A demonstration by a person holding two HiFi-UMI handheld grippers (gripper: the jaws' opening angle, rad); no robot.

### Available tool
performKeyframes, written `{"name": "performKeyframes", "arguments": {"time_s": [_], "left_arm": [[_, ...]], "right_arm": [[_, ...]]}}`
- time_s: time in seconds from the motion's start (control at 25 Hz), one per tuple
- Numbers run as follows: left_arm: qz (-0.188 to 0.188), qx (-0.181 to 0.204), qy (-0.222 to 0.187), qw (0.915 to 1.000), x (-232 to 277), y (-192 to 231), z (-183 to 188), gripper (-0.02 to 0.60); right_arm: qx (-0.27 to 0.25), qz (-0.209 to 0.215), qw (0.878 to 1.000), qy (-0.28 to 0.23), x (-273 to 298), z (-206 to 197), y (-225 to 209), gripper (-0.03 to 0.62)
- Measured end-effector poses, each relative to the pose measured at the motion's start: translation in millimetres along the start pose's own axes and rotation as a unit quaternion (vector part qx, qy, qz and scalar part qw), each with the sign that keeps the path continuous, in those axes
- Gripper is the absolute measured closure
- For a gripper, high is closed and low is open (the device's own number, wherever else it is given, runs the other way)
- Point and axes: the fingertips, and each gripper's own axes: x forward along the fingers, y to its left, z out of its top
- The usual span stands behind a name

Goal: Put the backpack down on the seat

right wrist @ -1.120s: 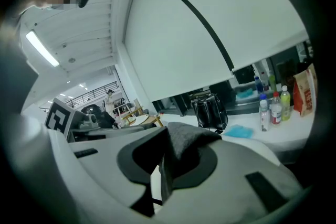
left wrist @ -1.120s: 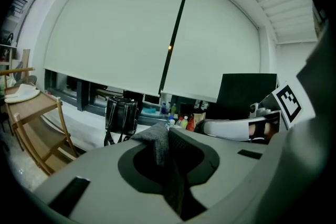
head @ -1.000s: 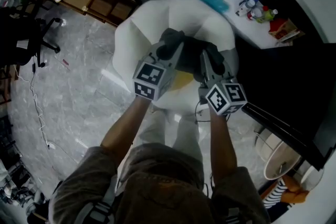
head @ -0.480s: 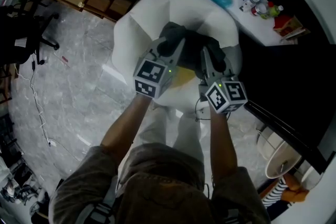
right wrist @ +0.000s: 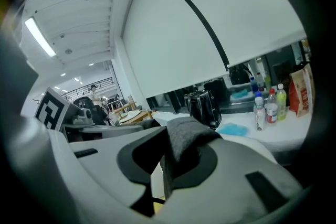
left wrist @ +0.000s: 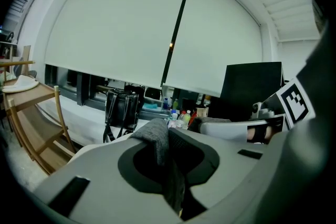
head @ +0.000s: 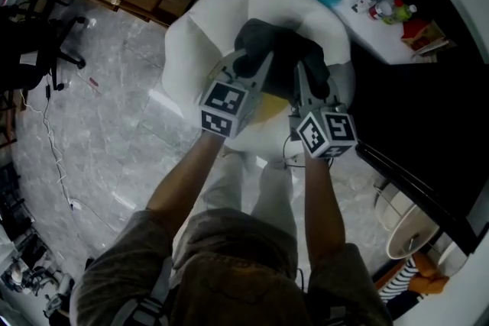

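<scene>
Dark grey, coarse-textured fabric backpack (head: 279,56) against the white, rounded seat (head: 200,30).

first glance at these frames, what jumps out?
The dark backpack sits dead centre in the head view, over the white seat, with the left claw and right claw each shut on grey fabric of it. Behind, a black bag and bottles stand on a white counter.
</scene>
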Motion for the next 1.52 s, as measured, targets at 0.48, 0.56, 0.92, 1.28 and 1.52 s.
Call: {"name": "performKeyframes", "arguments": {"time_s": [0.48,0.56,0.92,1.28,1.52], "left_arm": [[0.010,0.015,0.008,0.9998,27.3,14.4,-32.7,0.549],[0.011,0.013,0.009,0.9998,32.2,17.1,-38.2,0.549],[0.021,0.013,0.014,0.9996,59.1,25.7,-65.6,0.549],[0.030,-0.002,0.016,0.9994,62.1,30.5,-73.6,0.543],[0.048,-0.016,0.026,0.9984,56.2,33.1,-73.8,0.515]], "right_arm": [[-0.004,-0.003,1.000,0.005,25.7,-29.7,-15.8,0.562],[-0.006,-0.005,1.000,0.009,29.5,-37.3,-20.5,0.560],[-0.009,-0.012,1.000,0.018,51.7,-70.8,-41.8,0.561],[-0.009,-0.040,0.998,0.041,55.3,-81.4,-46.3,0.541],[-0.005,-0.064,0.997,0.037,49.1,-77.9,-47.2,0.450]]}}
